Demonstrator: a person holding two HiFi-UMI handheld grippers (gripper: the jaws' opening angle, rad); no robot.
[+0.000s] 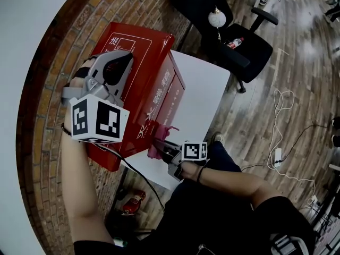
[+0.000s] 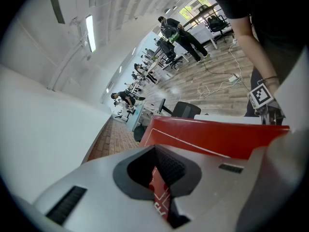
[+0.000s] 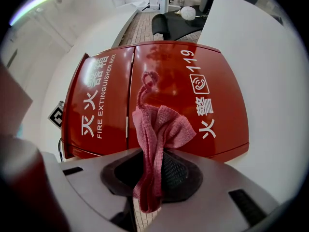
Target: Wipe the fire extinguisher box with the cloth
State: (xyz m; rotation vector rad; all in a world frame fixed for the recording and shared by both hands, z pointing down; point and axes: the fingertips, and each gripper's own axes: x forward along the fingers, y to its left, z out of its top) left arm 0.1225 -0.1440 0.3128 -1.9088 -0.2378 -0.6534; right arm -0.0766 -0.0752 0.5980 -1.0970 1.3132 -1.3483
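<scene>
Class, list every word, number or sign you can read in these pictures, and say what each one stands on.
"灭火器箱": box, left door in the right gripper view.
"FIRE EXTINGUISHER BOX": left door, alongside.
"119" with a phone sign: right door.
"火警": right door.
White print on the box's top: too blurred.
Label on the bottle: too small.

White table [image 1: 206, 89] — red fire extinguisher box [image 1: 149, 54] sits on it

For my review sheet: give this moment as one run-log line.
fire extinguisher box: red, on white table | left gripper: shut, empty, over box top | right gripper: shut on pink cloth, facing box front
</scene>
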